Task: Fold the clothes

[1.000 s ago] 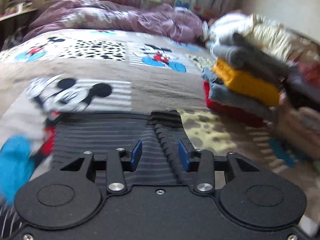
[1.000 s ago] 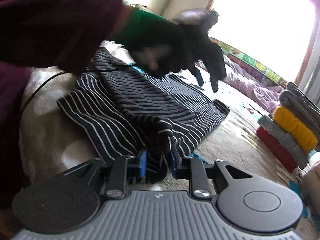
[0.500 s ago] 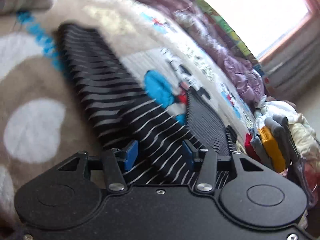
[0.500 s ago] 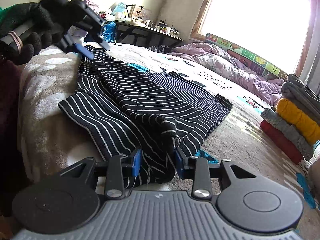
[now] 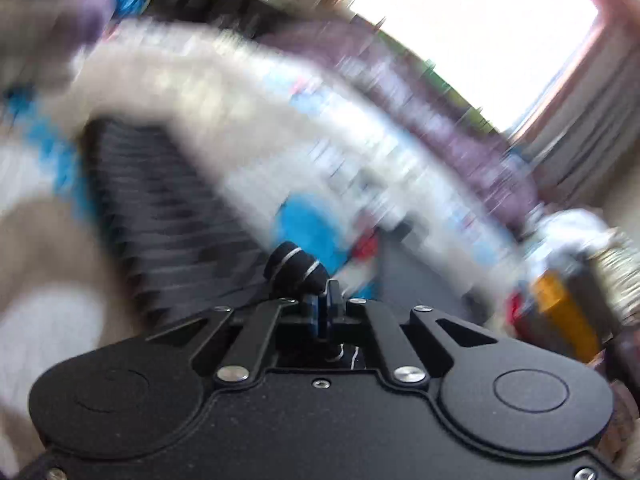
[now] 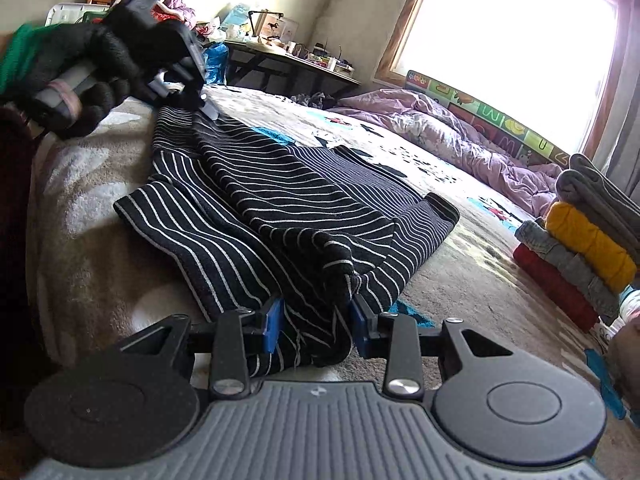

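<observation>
A: Left wrist view?
B: Blurred bedspread [image 5: 168, 92], bright window [image 5: 472, 28]. Left gripper [image 5: 322, 312] pressed together, pinching a bunched bit of the striped garment [image 5: 294, 266].
A: Right wrist view?
B: One striped garment spread mid-bed; five folded clothes stacked [image 6: 580, 240] at the right edge. Right gripper [image 6: 316, 326] pinches its near hem; bare bedspread lies beyond.

Black glove [image 6: 100, 60], green cuff [image 6: 18, 54], maroon sleeve [image 6: 16, 200].

Purple duvet [image 6: 452, 136] under bright window [image 6: 516, 40]; seemingly cluttered desk [image 6: 296, 58] behind.
</observation>
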The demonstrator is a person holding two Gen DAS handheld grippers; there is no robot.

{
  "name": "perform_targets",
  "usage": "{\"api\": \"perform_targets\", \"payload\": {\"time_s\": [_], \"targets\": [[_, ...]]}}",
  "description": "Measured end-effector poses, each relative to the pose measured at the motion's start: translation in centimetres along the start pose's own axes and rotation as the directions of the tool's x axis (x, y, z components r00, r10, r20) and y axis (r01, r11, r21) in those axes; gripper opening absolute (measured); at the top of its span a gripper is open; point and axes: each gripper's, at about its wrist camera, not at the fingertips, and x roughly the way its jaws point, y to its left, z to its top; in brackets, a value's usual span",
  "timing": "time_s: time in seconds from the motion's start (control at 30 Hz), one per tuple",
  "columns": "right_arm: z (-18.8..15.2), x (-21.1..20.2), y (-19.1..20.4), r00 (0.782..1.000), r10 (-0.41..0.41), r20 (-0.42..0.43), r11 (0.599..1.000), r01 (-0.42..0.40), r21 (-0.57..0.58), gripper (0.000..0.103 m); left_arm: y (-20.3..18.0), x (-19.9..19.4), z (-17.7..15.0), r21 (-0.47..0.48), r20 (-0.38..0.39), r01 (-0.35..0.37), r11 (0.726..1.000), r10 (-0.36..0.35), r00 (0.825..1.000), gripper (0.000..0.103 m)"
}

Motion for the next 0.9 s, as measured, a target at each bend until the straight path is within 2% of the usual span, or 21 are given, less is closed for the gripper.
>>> {"api": "perform_targets", "payload": {"time_s": [0.03,0.13,0.23,0.33,0.37,0.4,0.47,0.5,0.6,0.73,0.83,0.9], "targets": [[0.0,0.0,0.1,1.0,-0.001,0.0,1.0,0.001,-0.012,0.037,-0.6,-0.3,0.7,0.012,0.026,0.029,1.0,-0.029,0.999,0.001],[0.1,0.0,0.5,1.0,0.004,-0.002,0.998,-0.004,-0.055,0.037,-1.4,1.3,1.7,0.074,0.034,0.022,0.997,-0.024,0.999,0.001],[0.1,0.0,0.1,0.999,0.046,-0.015,0.997,-0.046,-0.054,0.037,-0.8,2.9,1.2,0.083,0.006,0.032,0.996,-0.032,0.999,0.001],[0.3,-0.7,-1.3,0.995,0.101,-0.002,0.995,-0.101,-0.007,0.037,0.1,3.5,0.2,0.049,-0.022,0.061,0.997,-0.06,0.998,0.001],[0.4,-1.1,-1.8,0.994,0.108,0.022,0.994,-0.108,0.014,0.039,0.1,3.7,0.2,0.05,-0.024,0.062,0.997,-0.061,0.998,0.001],[0.3,-1.2,-2.1,0.993,0.113,0.038,0.993,-0.115,0.041,0.049,0.0,3.7,0.2,0.049,-0.023,0.068,0.997,-0.067,0.998,0.001],[0.2,-0.9,-2.7,0.991,0.125,0.056,0.987,-0.13,0.094,0.061,-0.4,3.8,0.3,0.049,-0.02,0.079,0.996,-0.078,0.997,0.001],[0.1,-0.6,-2.7,0.988,0.146,0.047,0.983,-0.15,0.108,0.058,-0.6,3.9,0.2,0.05,-0.022,0.082,0.995,-0.081,0.996,0.001],[-0.3,0.3,-2.3,0.978,0.211,-0.003,0.97,-0.209,0.126,0.058,-1.0,4.2,0.0,0.057,-0.03,0.093,0.994,-0.091,0.995,0.001],[0.3,-0.9,-2.2,0.979,0.202,-0.018,0.976,-0.2,0.09,0.055,-1.3,4.2,0.1,0.061,-0.025,0.108,0.992,-0.106,0.994,0.001],[0.6,-1.8,-1.4,0.992,0.119,0.053,0.99,-0.122,0.069,0.058,-1.6,3.8,0.4,0.044,-0.017,0.138,0.989,-0.137,0.99,0.001],[0.7,-1.0,-1.1,0.991,0.115,0.068,0.99,-0.12,0.072,0.061,-2.1,3.5,0.6,0.028,-0.009,0.169,0.985,-0.168,0.986,0.001]]}}
